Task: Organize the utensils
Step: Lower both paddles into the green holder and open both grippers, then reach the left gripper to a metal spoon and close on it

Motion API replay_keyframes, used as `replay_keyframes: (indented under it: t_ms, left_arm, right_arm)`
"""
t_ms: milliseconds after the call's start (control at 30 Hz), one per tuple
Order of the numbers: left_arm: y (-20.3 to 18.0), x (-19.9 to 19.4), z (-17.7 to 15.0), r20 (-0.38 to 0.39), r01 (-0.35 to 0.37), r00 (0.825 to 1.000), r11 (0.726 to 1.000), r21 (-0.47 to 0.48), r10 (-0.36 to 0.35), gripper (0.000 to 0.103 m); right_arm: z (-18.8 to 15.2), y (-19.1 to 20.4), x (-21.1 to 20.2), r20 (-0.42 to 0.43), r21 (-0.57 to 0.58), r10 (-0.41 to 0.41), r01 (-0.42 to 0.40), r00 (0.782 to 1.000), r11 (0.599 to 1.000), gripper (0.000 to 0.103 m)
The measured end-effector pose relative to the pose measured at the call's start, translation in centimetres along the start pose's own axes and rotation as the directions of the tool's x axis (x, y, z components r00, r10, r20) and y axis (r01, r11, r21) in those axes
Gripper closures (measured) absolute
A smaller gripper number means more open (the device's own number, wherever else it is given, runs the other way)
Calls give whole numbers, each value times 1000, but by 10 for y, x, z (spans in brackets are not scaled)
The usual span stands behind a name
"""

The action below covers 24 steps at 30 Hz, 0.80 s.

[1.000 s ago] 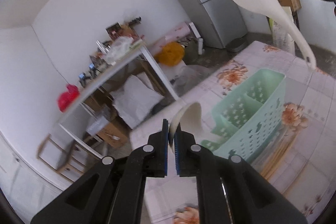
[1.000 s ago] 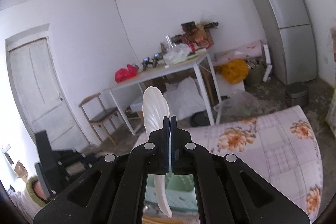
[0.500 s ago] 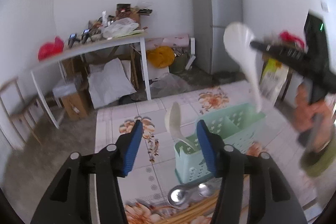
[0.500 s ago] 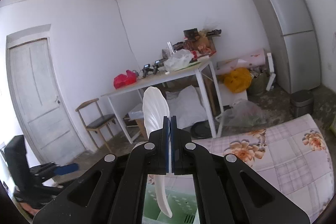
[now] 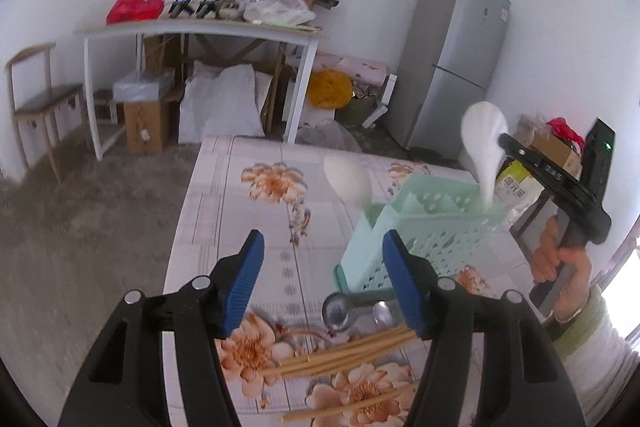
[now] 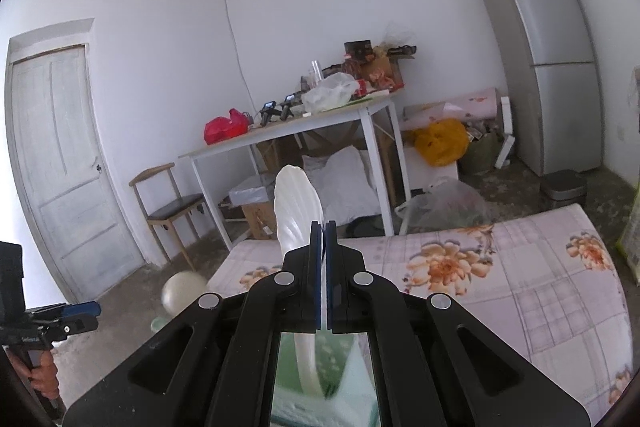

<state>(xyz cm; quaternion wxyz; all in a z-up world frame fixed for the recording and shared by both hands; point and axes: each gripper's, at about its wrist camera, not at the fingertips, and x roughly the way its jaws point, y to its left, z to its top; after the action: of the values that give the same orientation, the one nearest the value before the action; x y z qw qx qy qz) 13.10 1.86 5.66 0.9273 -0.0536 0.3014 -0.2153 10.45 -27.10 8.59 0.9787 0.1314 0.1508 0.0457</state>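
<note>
two glossy white spoons [image 5: 482, 143] stand in perforated mint caddy [image 5: 416, 227].

Table [image 5: 240, 211] covered with floral, checked cloth. Directly on it: mint-green perforated utensil basket [image 5: 420, 239], standing upright toward the right side. Just beside the basket's near base, two metal spoons [image 5: 340, 311], bowls side by side. Nearer the camera, loose wooden chopsticks [image 5: 340, 357] lying roughly parallel, a further few [image 5: 352, 405] closer to the near edge.
</note>
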Motion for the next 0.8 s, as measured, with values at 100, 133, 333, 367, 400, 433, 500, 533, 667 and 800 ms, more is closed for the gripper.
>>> replay_keyframes:
  t_ms: [100, 133, 333, 367, 400, 433, 500, 533, 667, 800]
  left_arm:
    - [2, 1, -8, -17, 11, 1000, 1000, -29, -12, 43]
    - [3, 2, -10, -20, 12, 1000, 999, -33, -13, 43]
    - [4, 6, -17, -40, 24, 999, 998, -55, -26, 43]
    - [4, 7, -17, -42, 25, 999, 998, -55, -27, 43]
    - [4, 8, -19, -46, 26, 999, 998, -53, -28, 43]
    - [3, 8, -20, -50, 24, 998, 999, -49, -26, 43]
    - [2, 9, -23, -59, 18, 998, 999, -43, -21, 43]
    - [2, 9, -23, -63, 17, 998, 999, -43, -20, 43]
    - [4, 12, -27, -84, 13, 996, 999, -45, -16, 43]
    - [6, 19, -32, -116, 14, 993, 998, -55, -20, 42]
  right_arm:
    - [-5, 0, -9, -9, -4, -4, 4, 1000, 1000, 99]
    - [-7, -1, -14, -12, -1, -5, 5, 1000, 1000, 99]
    - [-17, 1, -29, -43, 5, -14, 15, 999, 1000, 75]
    - [-17, 0, -32, -40, 13, -14, 14, 999, 1000, 63]
    - [-18, 0, -39, -31, 23, -17, 18, 999, 1000, 52]
    - [-18, 0, -43, -23, 31, -21, 22, 1000, 999, 49]
    - [-19, 0, -54, -10, 57, -25, 25, 1000, 998, 43]
    - [-21, -1, -59, -7, 67, -25, 25, 1000, 997, 41]
    - [-31, 3, -80, -19, 97, -33, 35, 999, 995, 35]
    - [-51, 13, -83, -105, 115, -38, 50, 994, 992, 30]
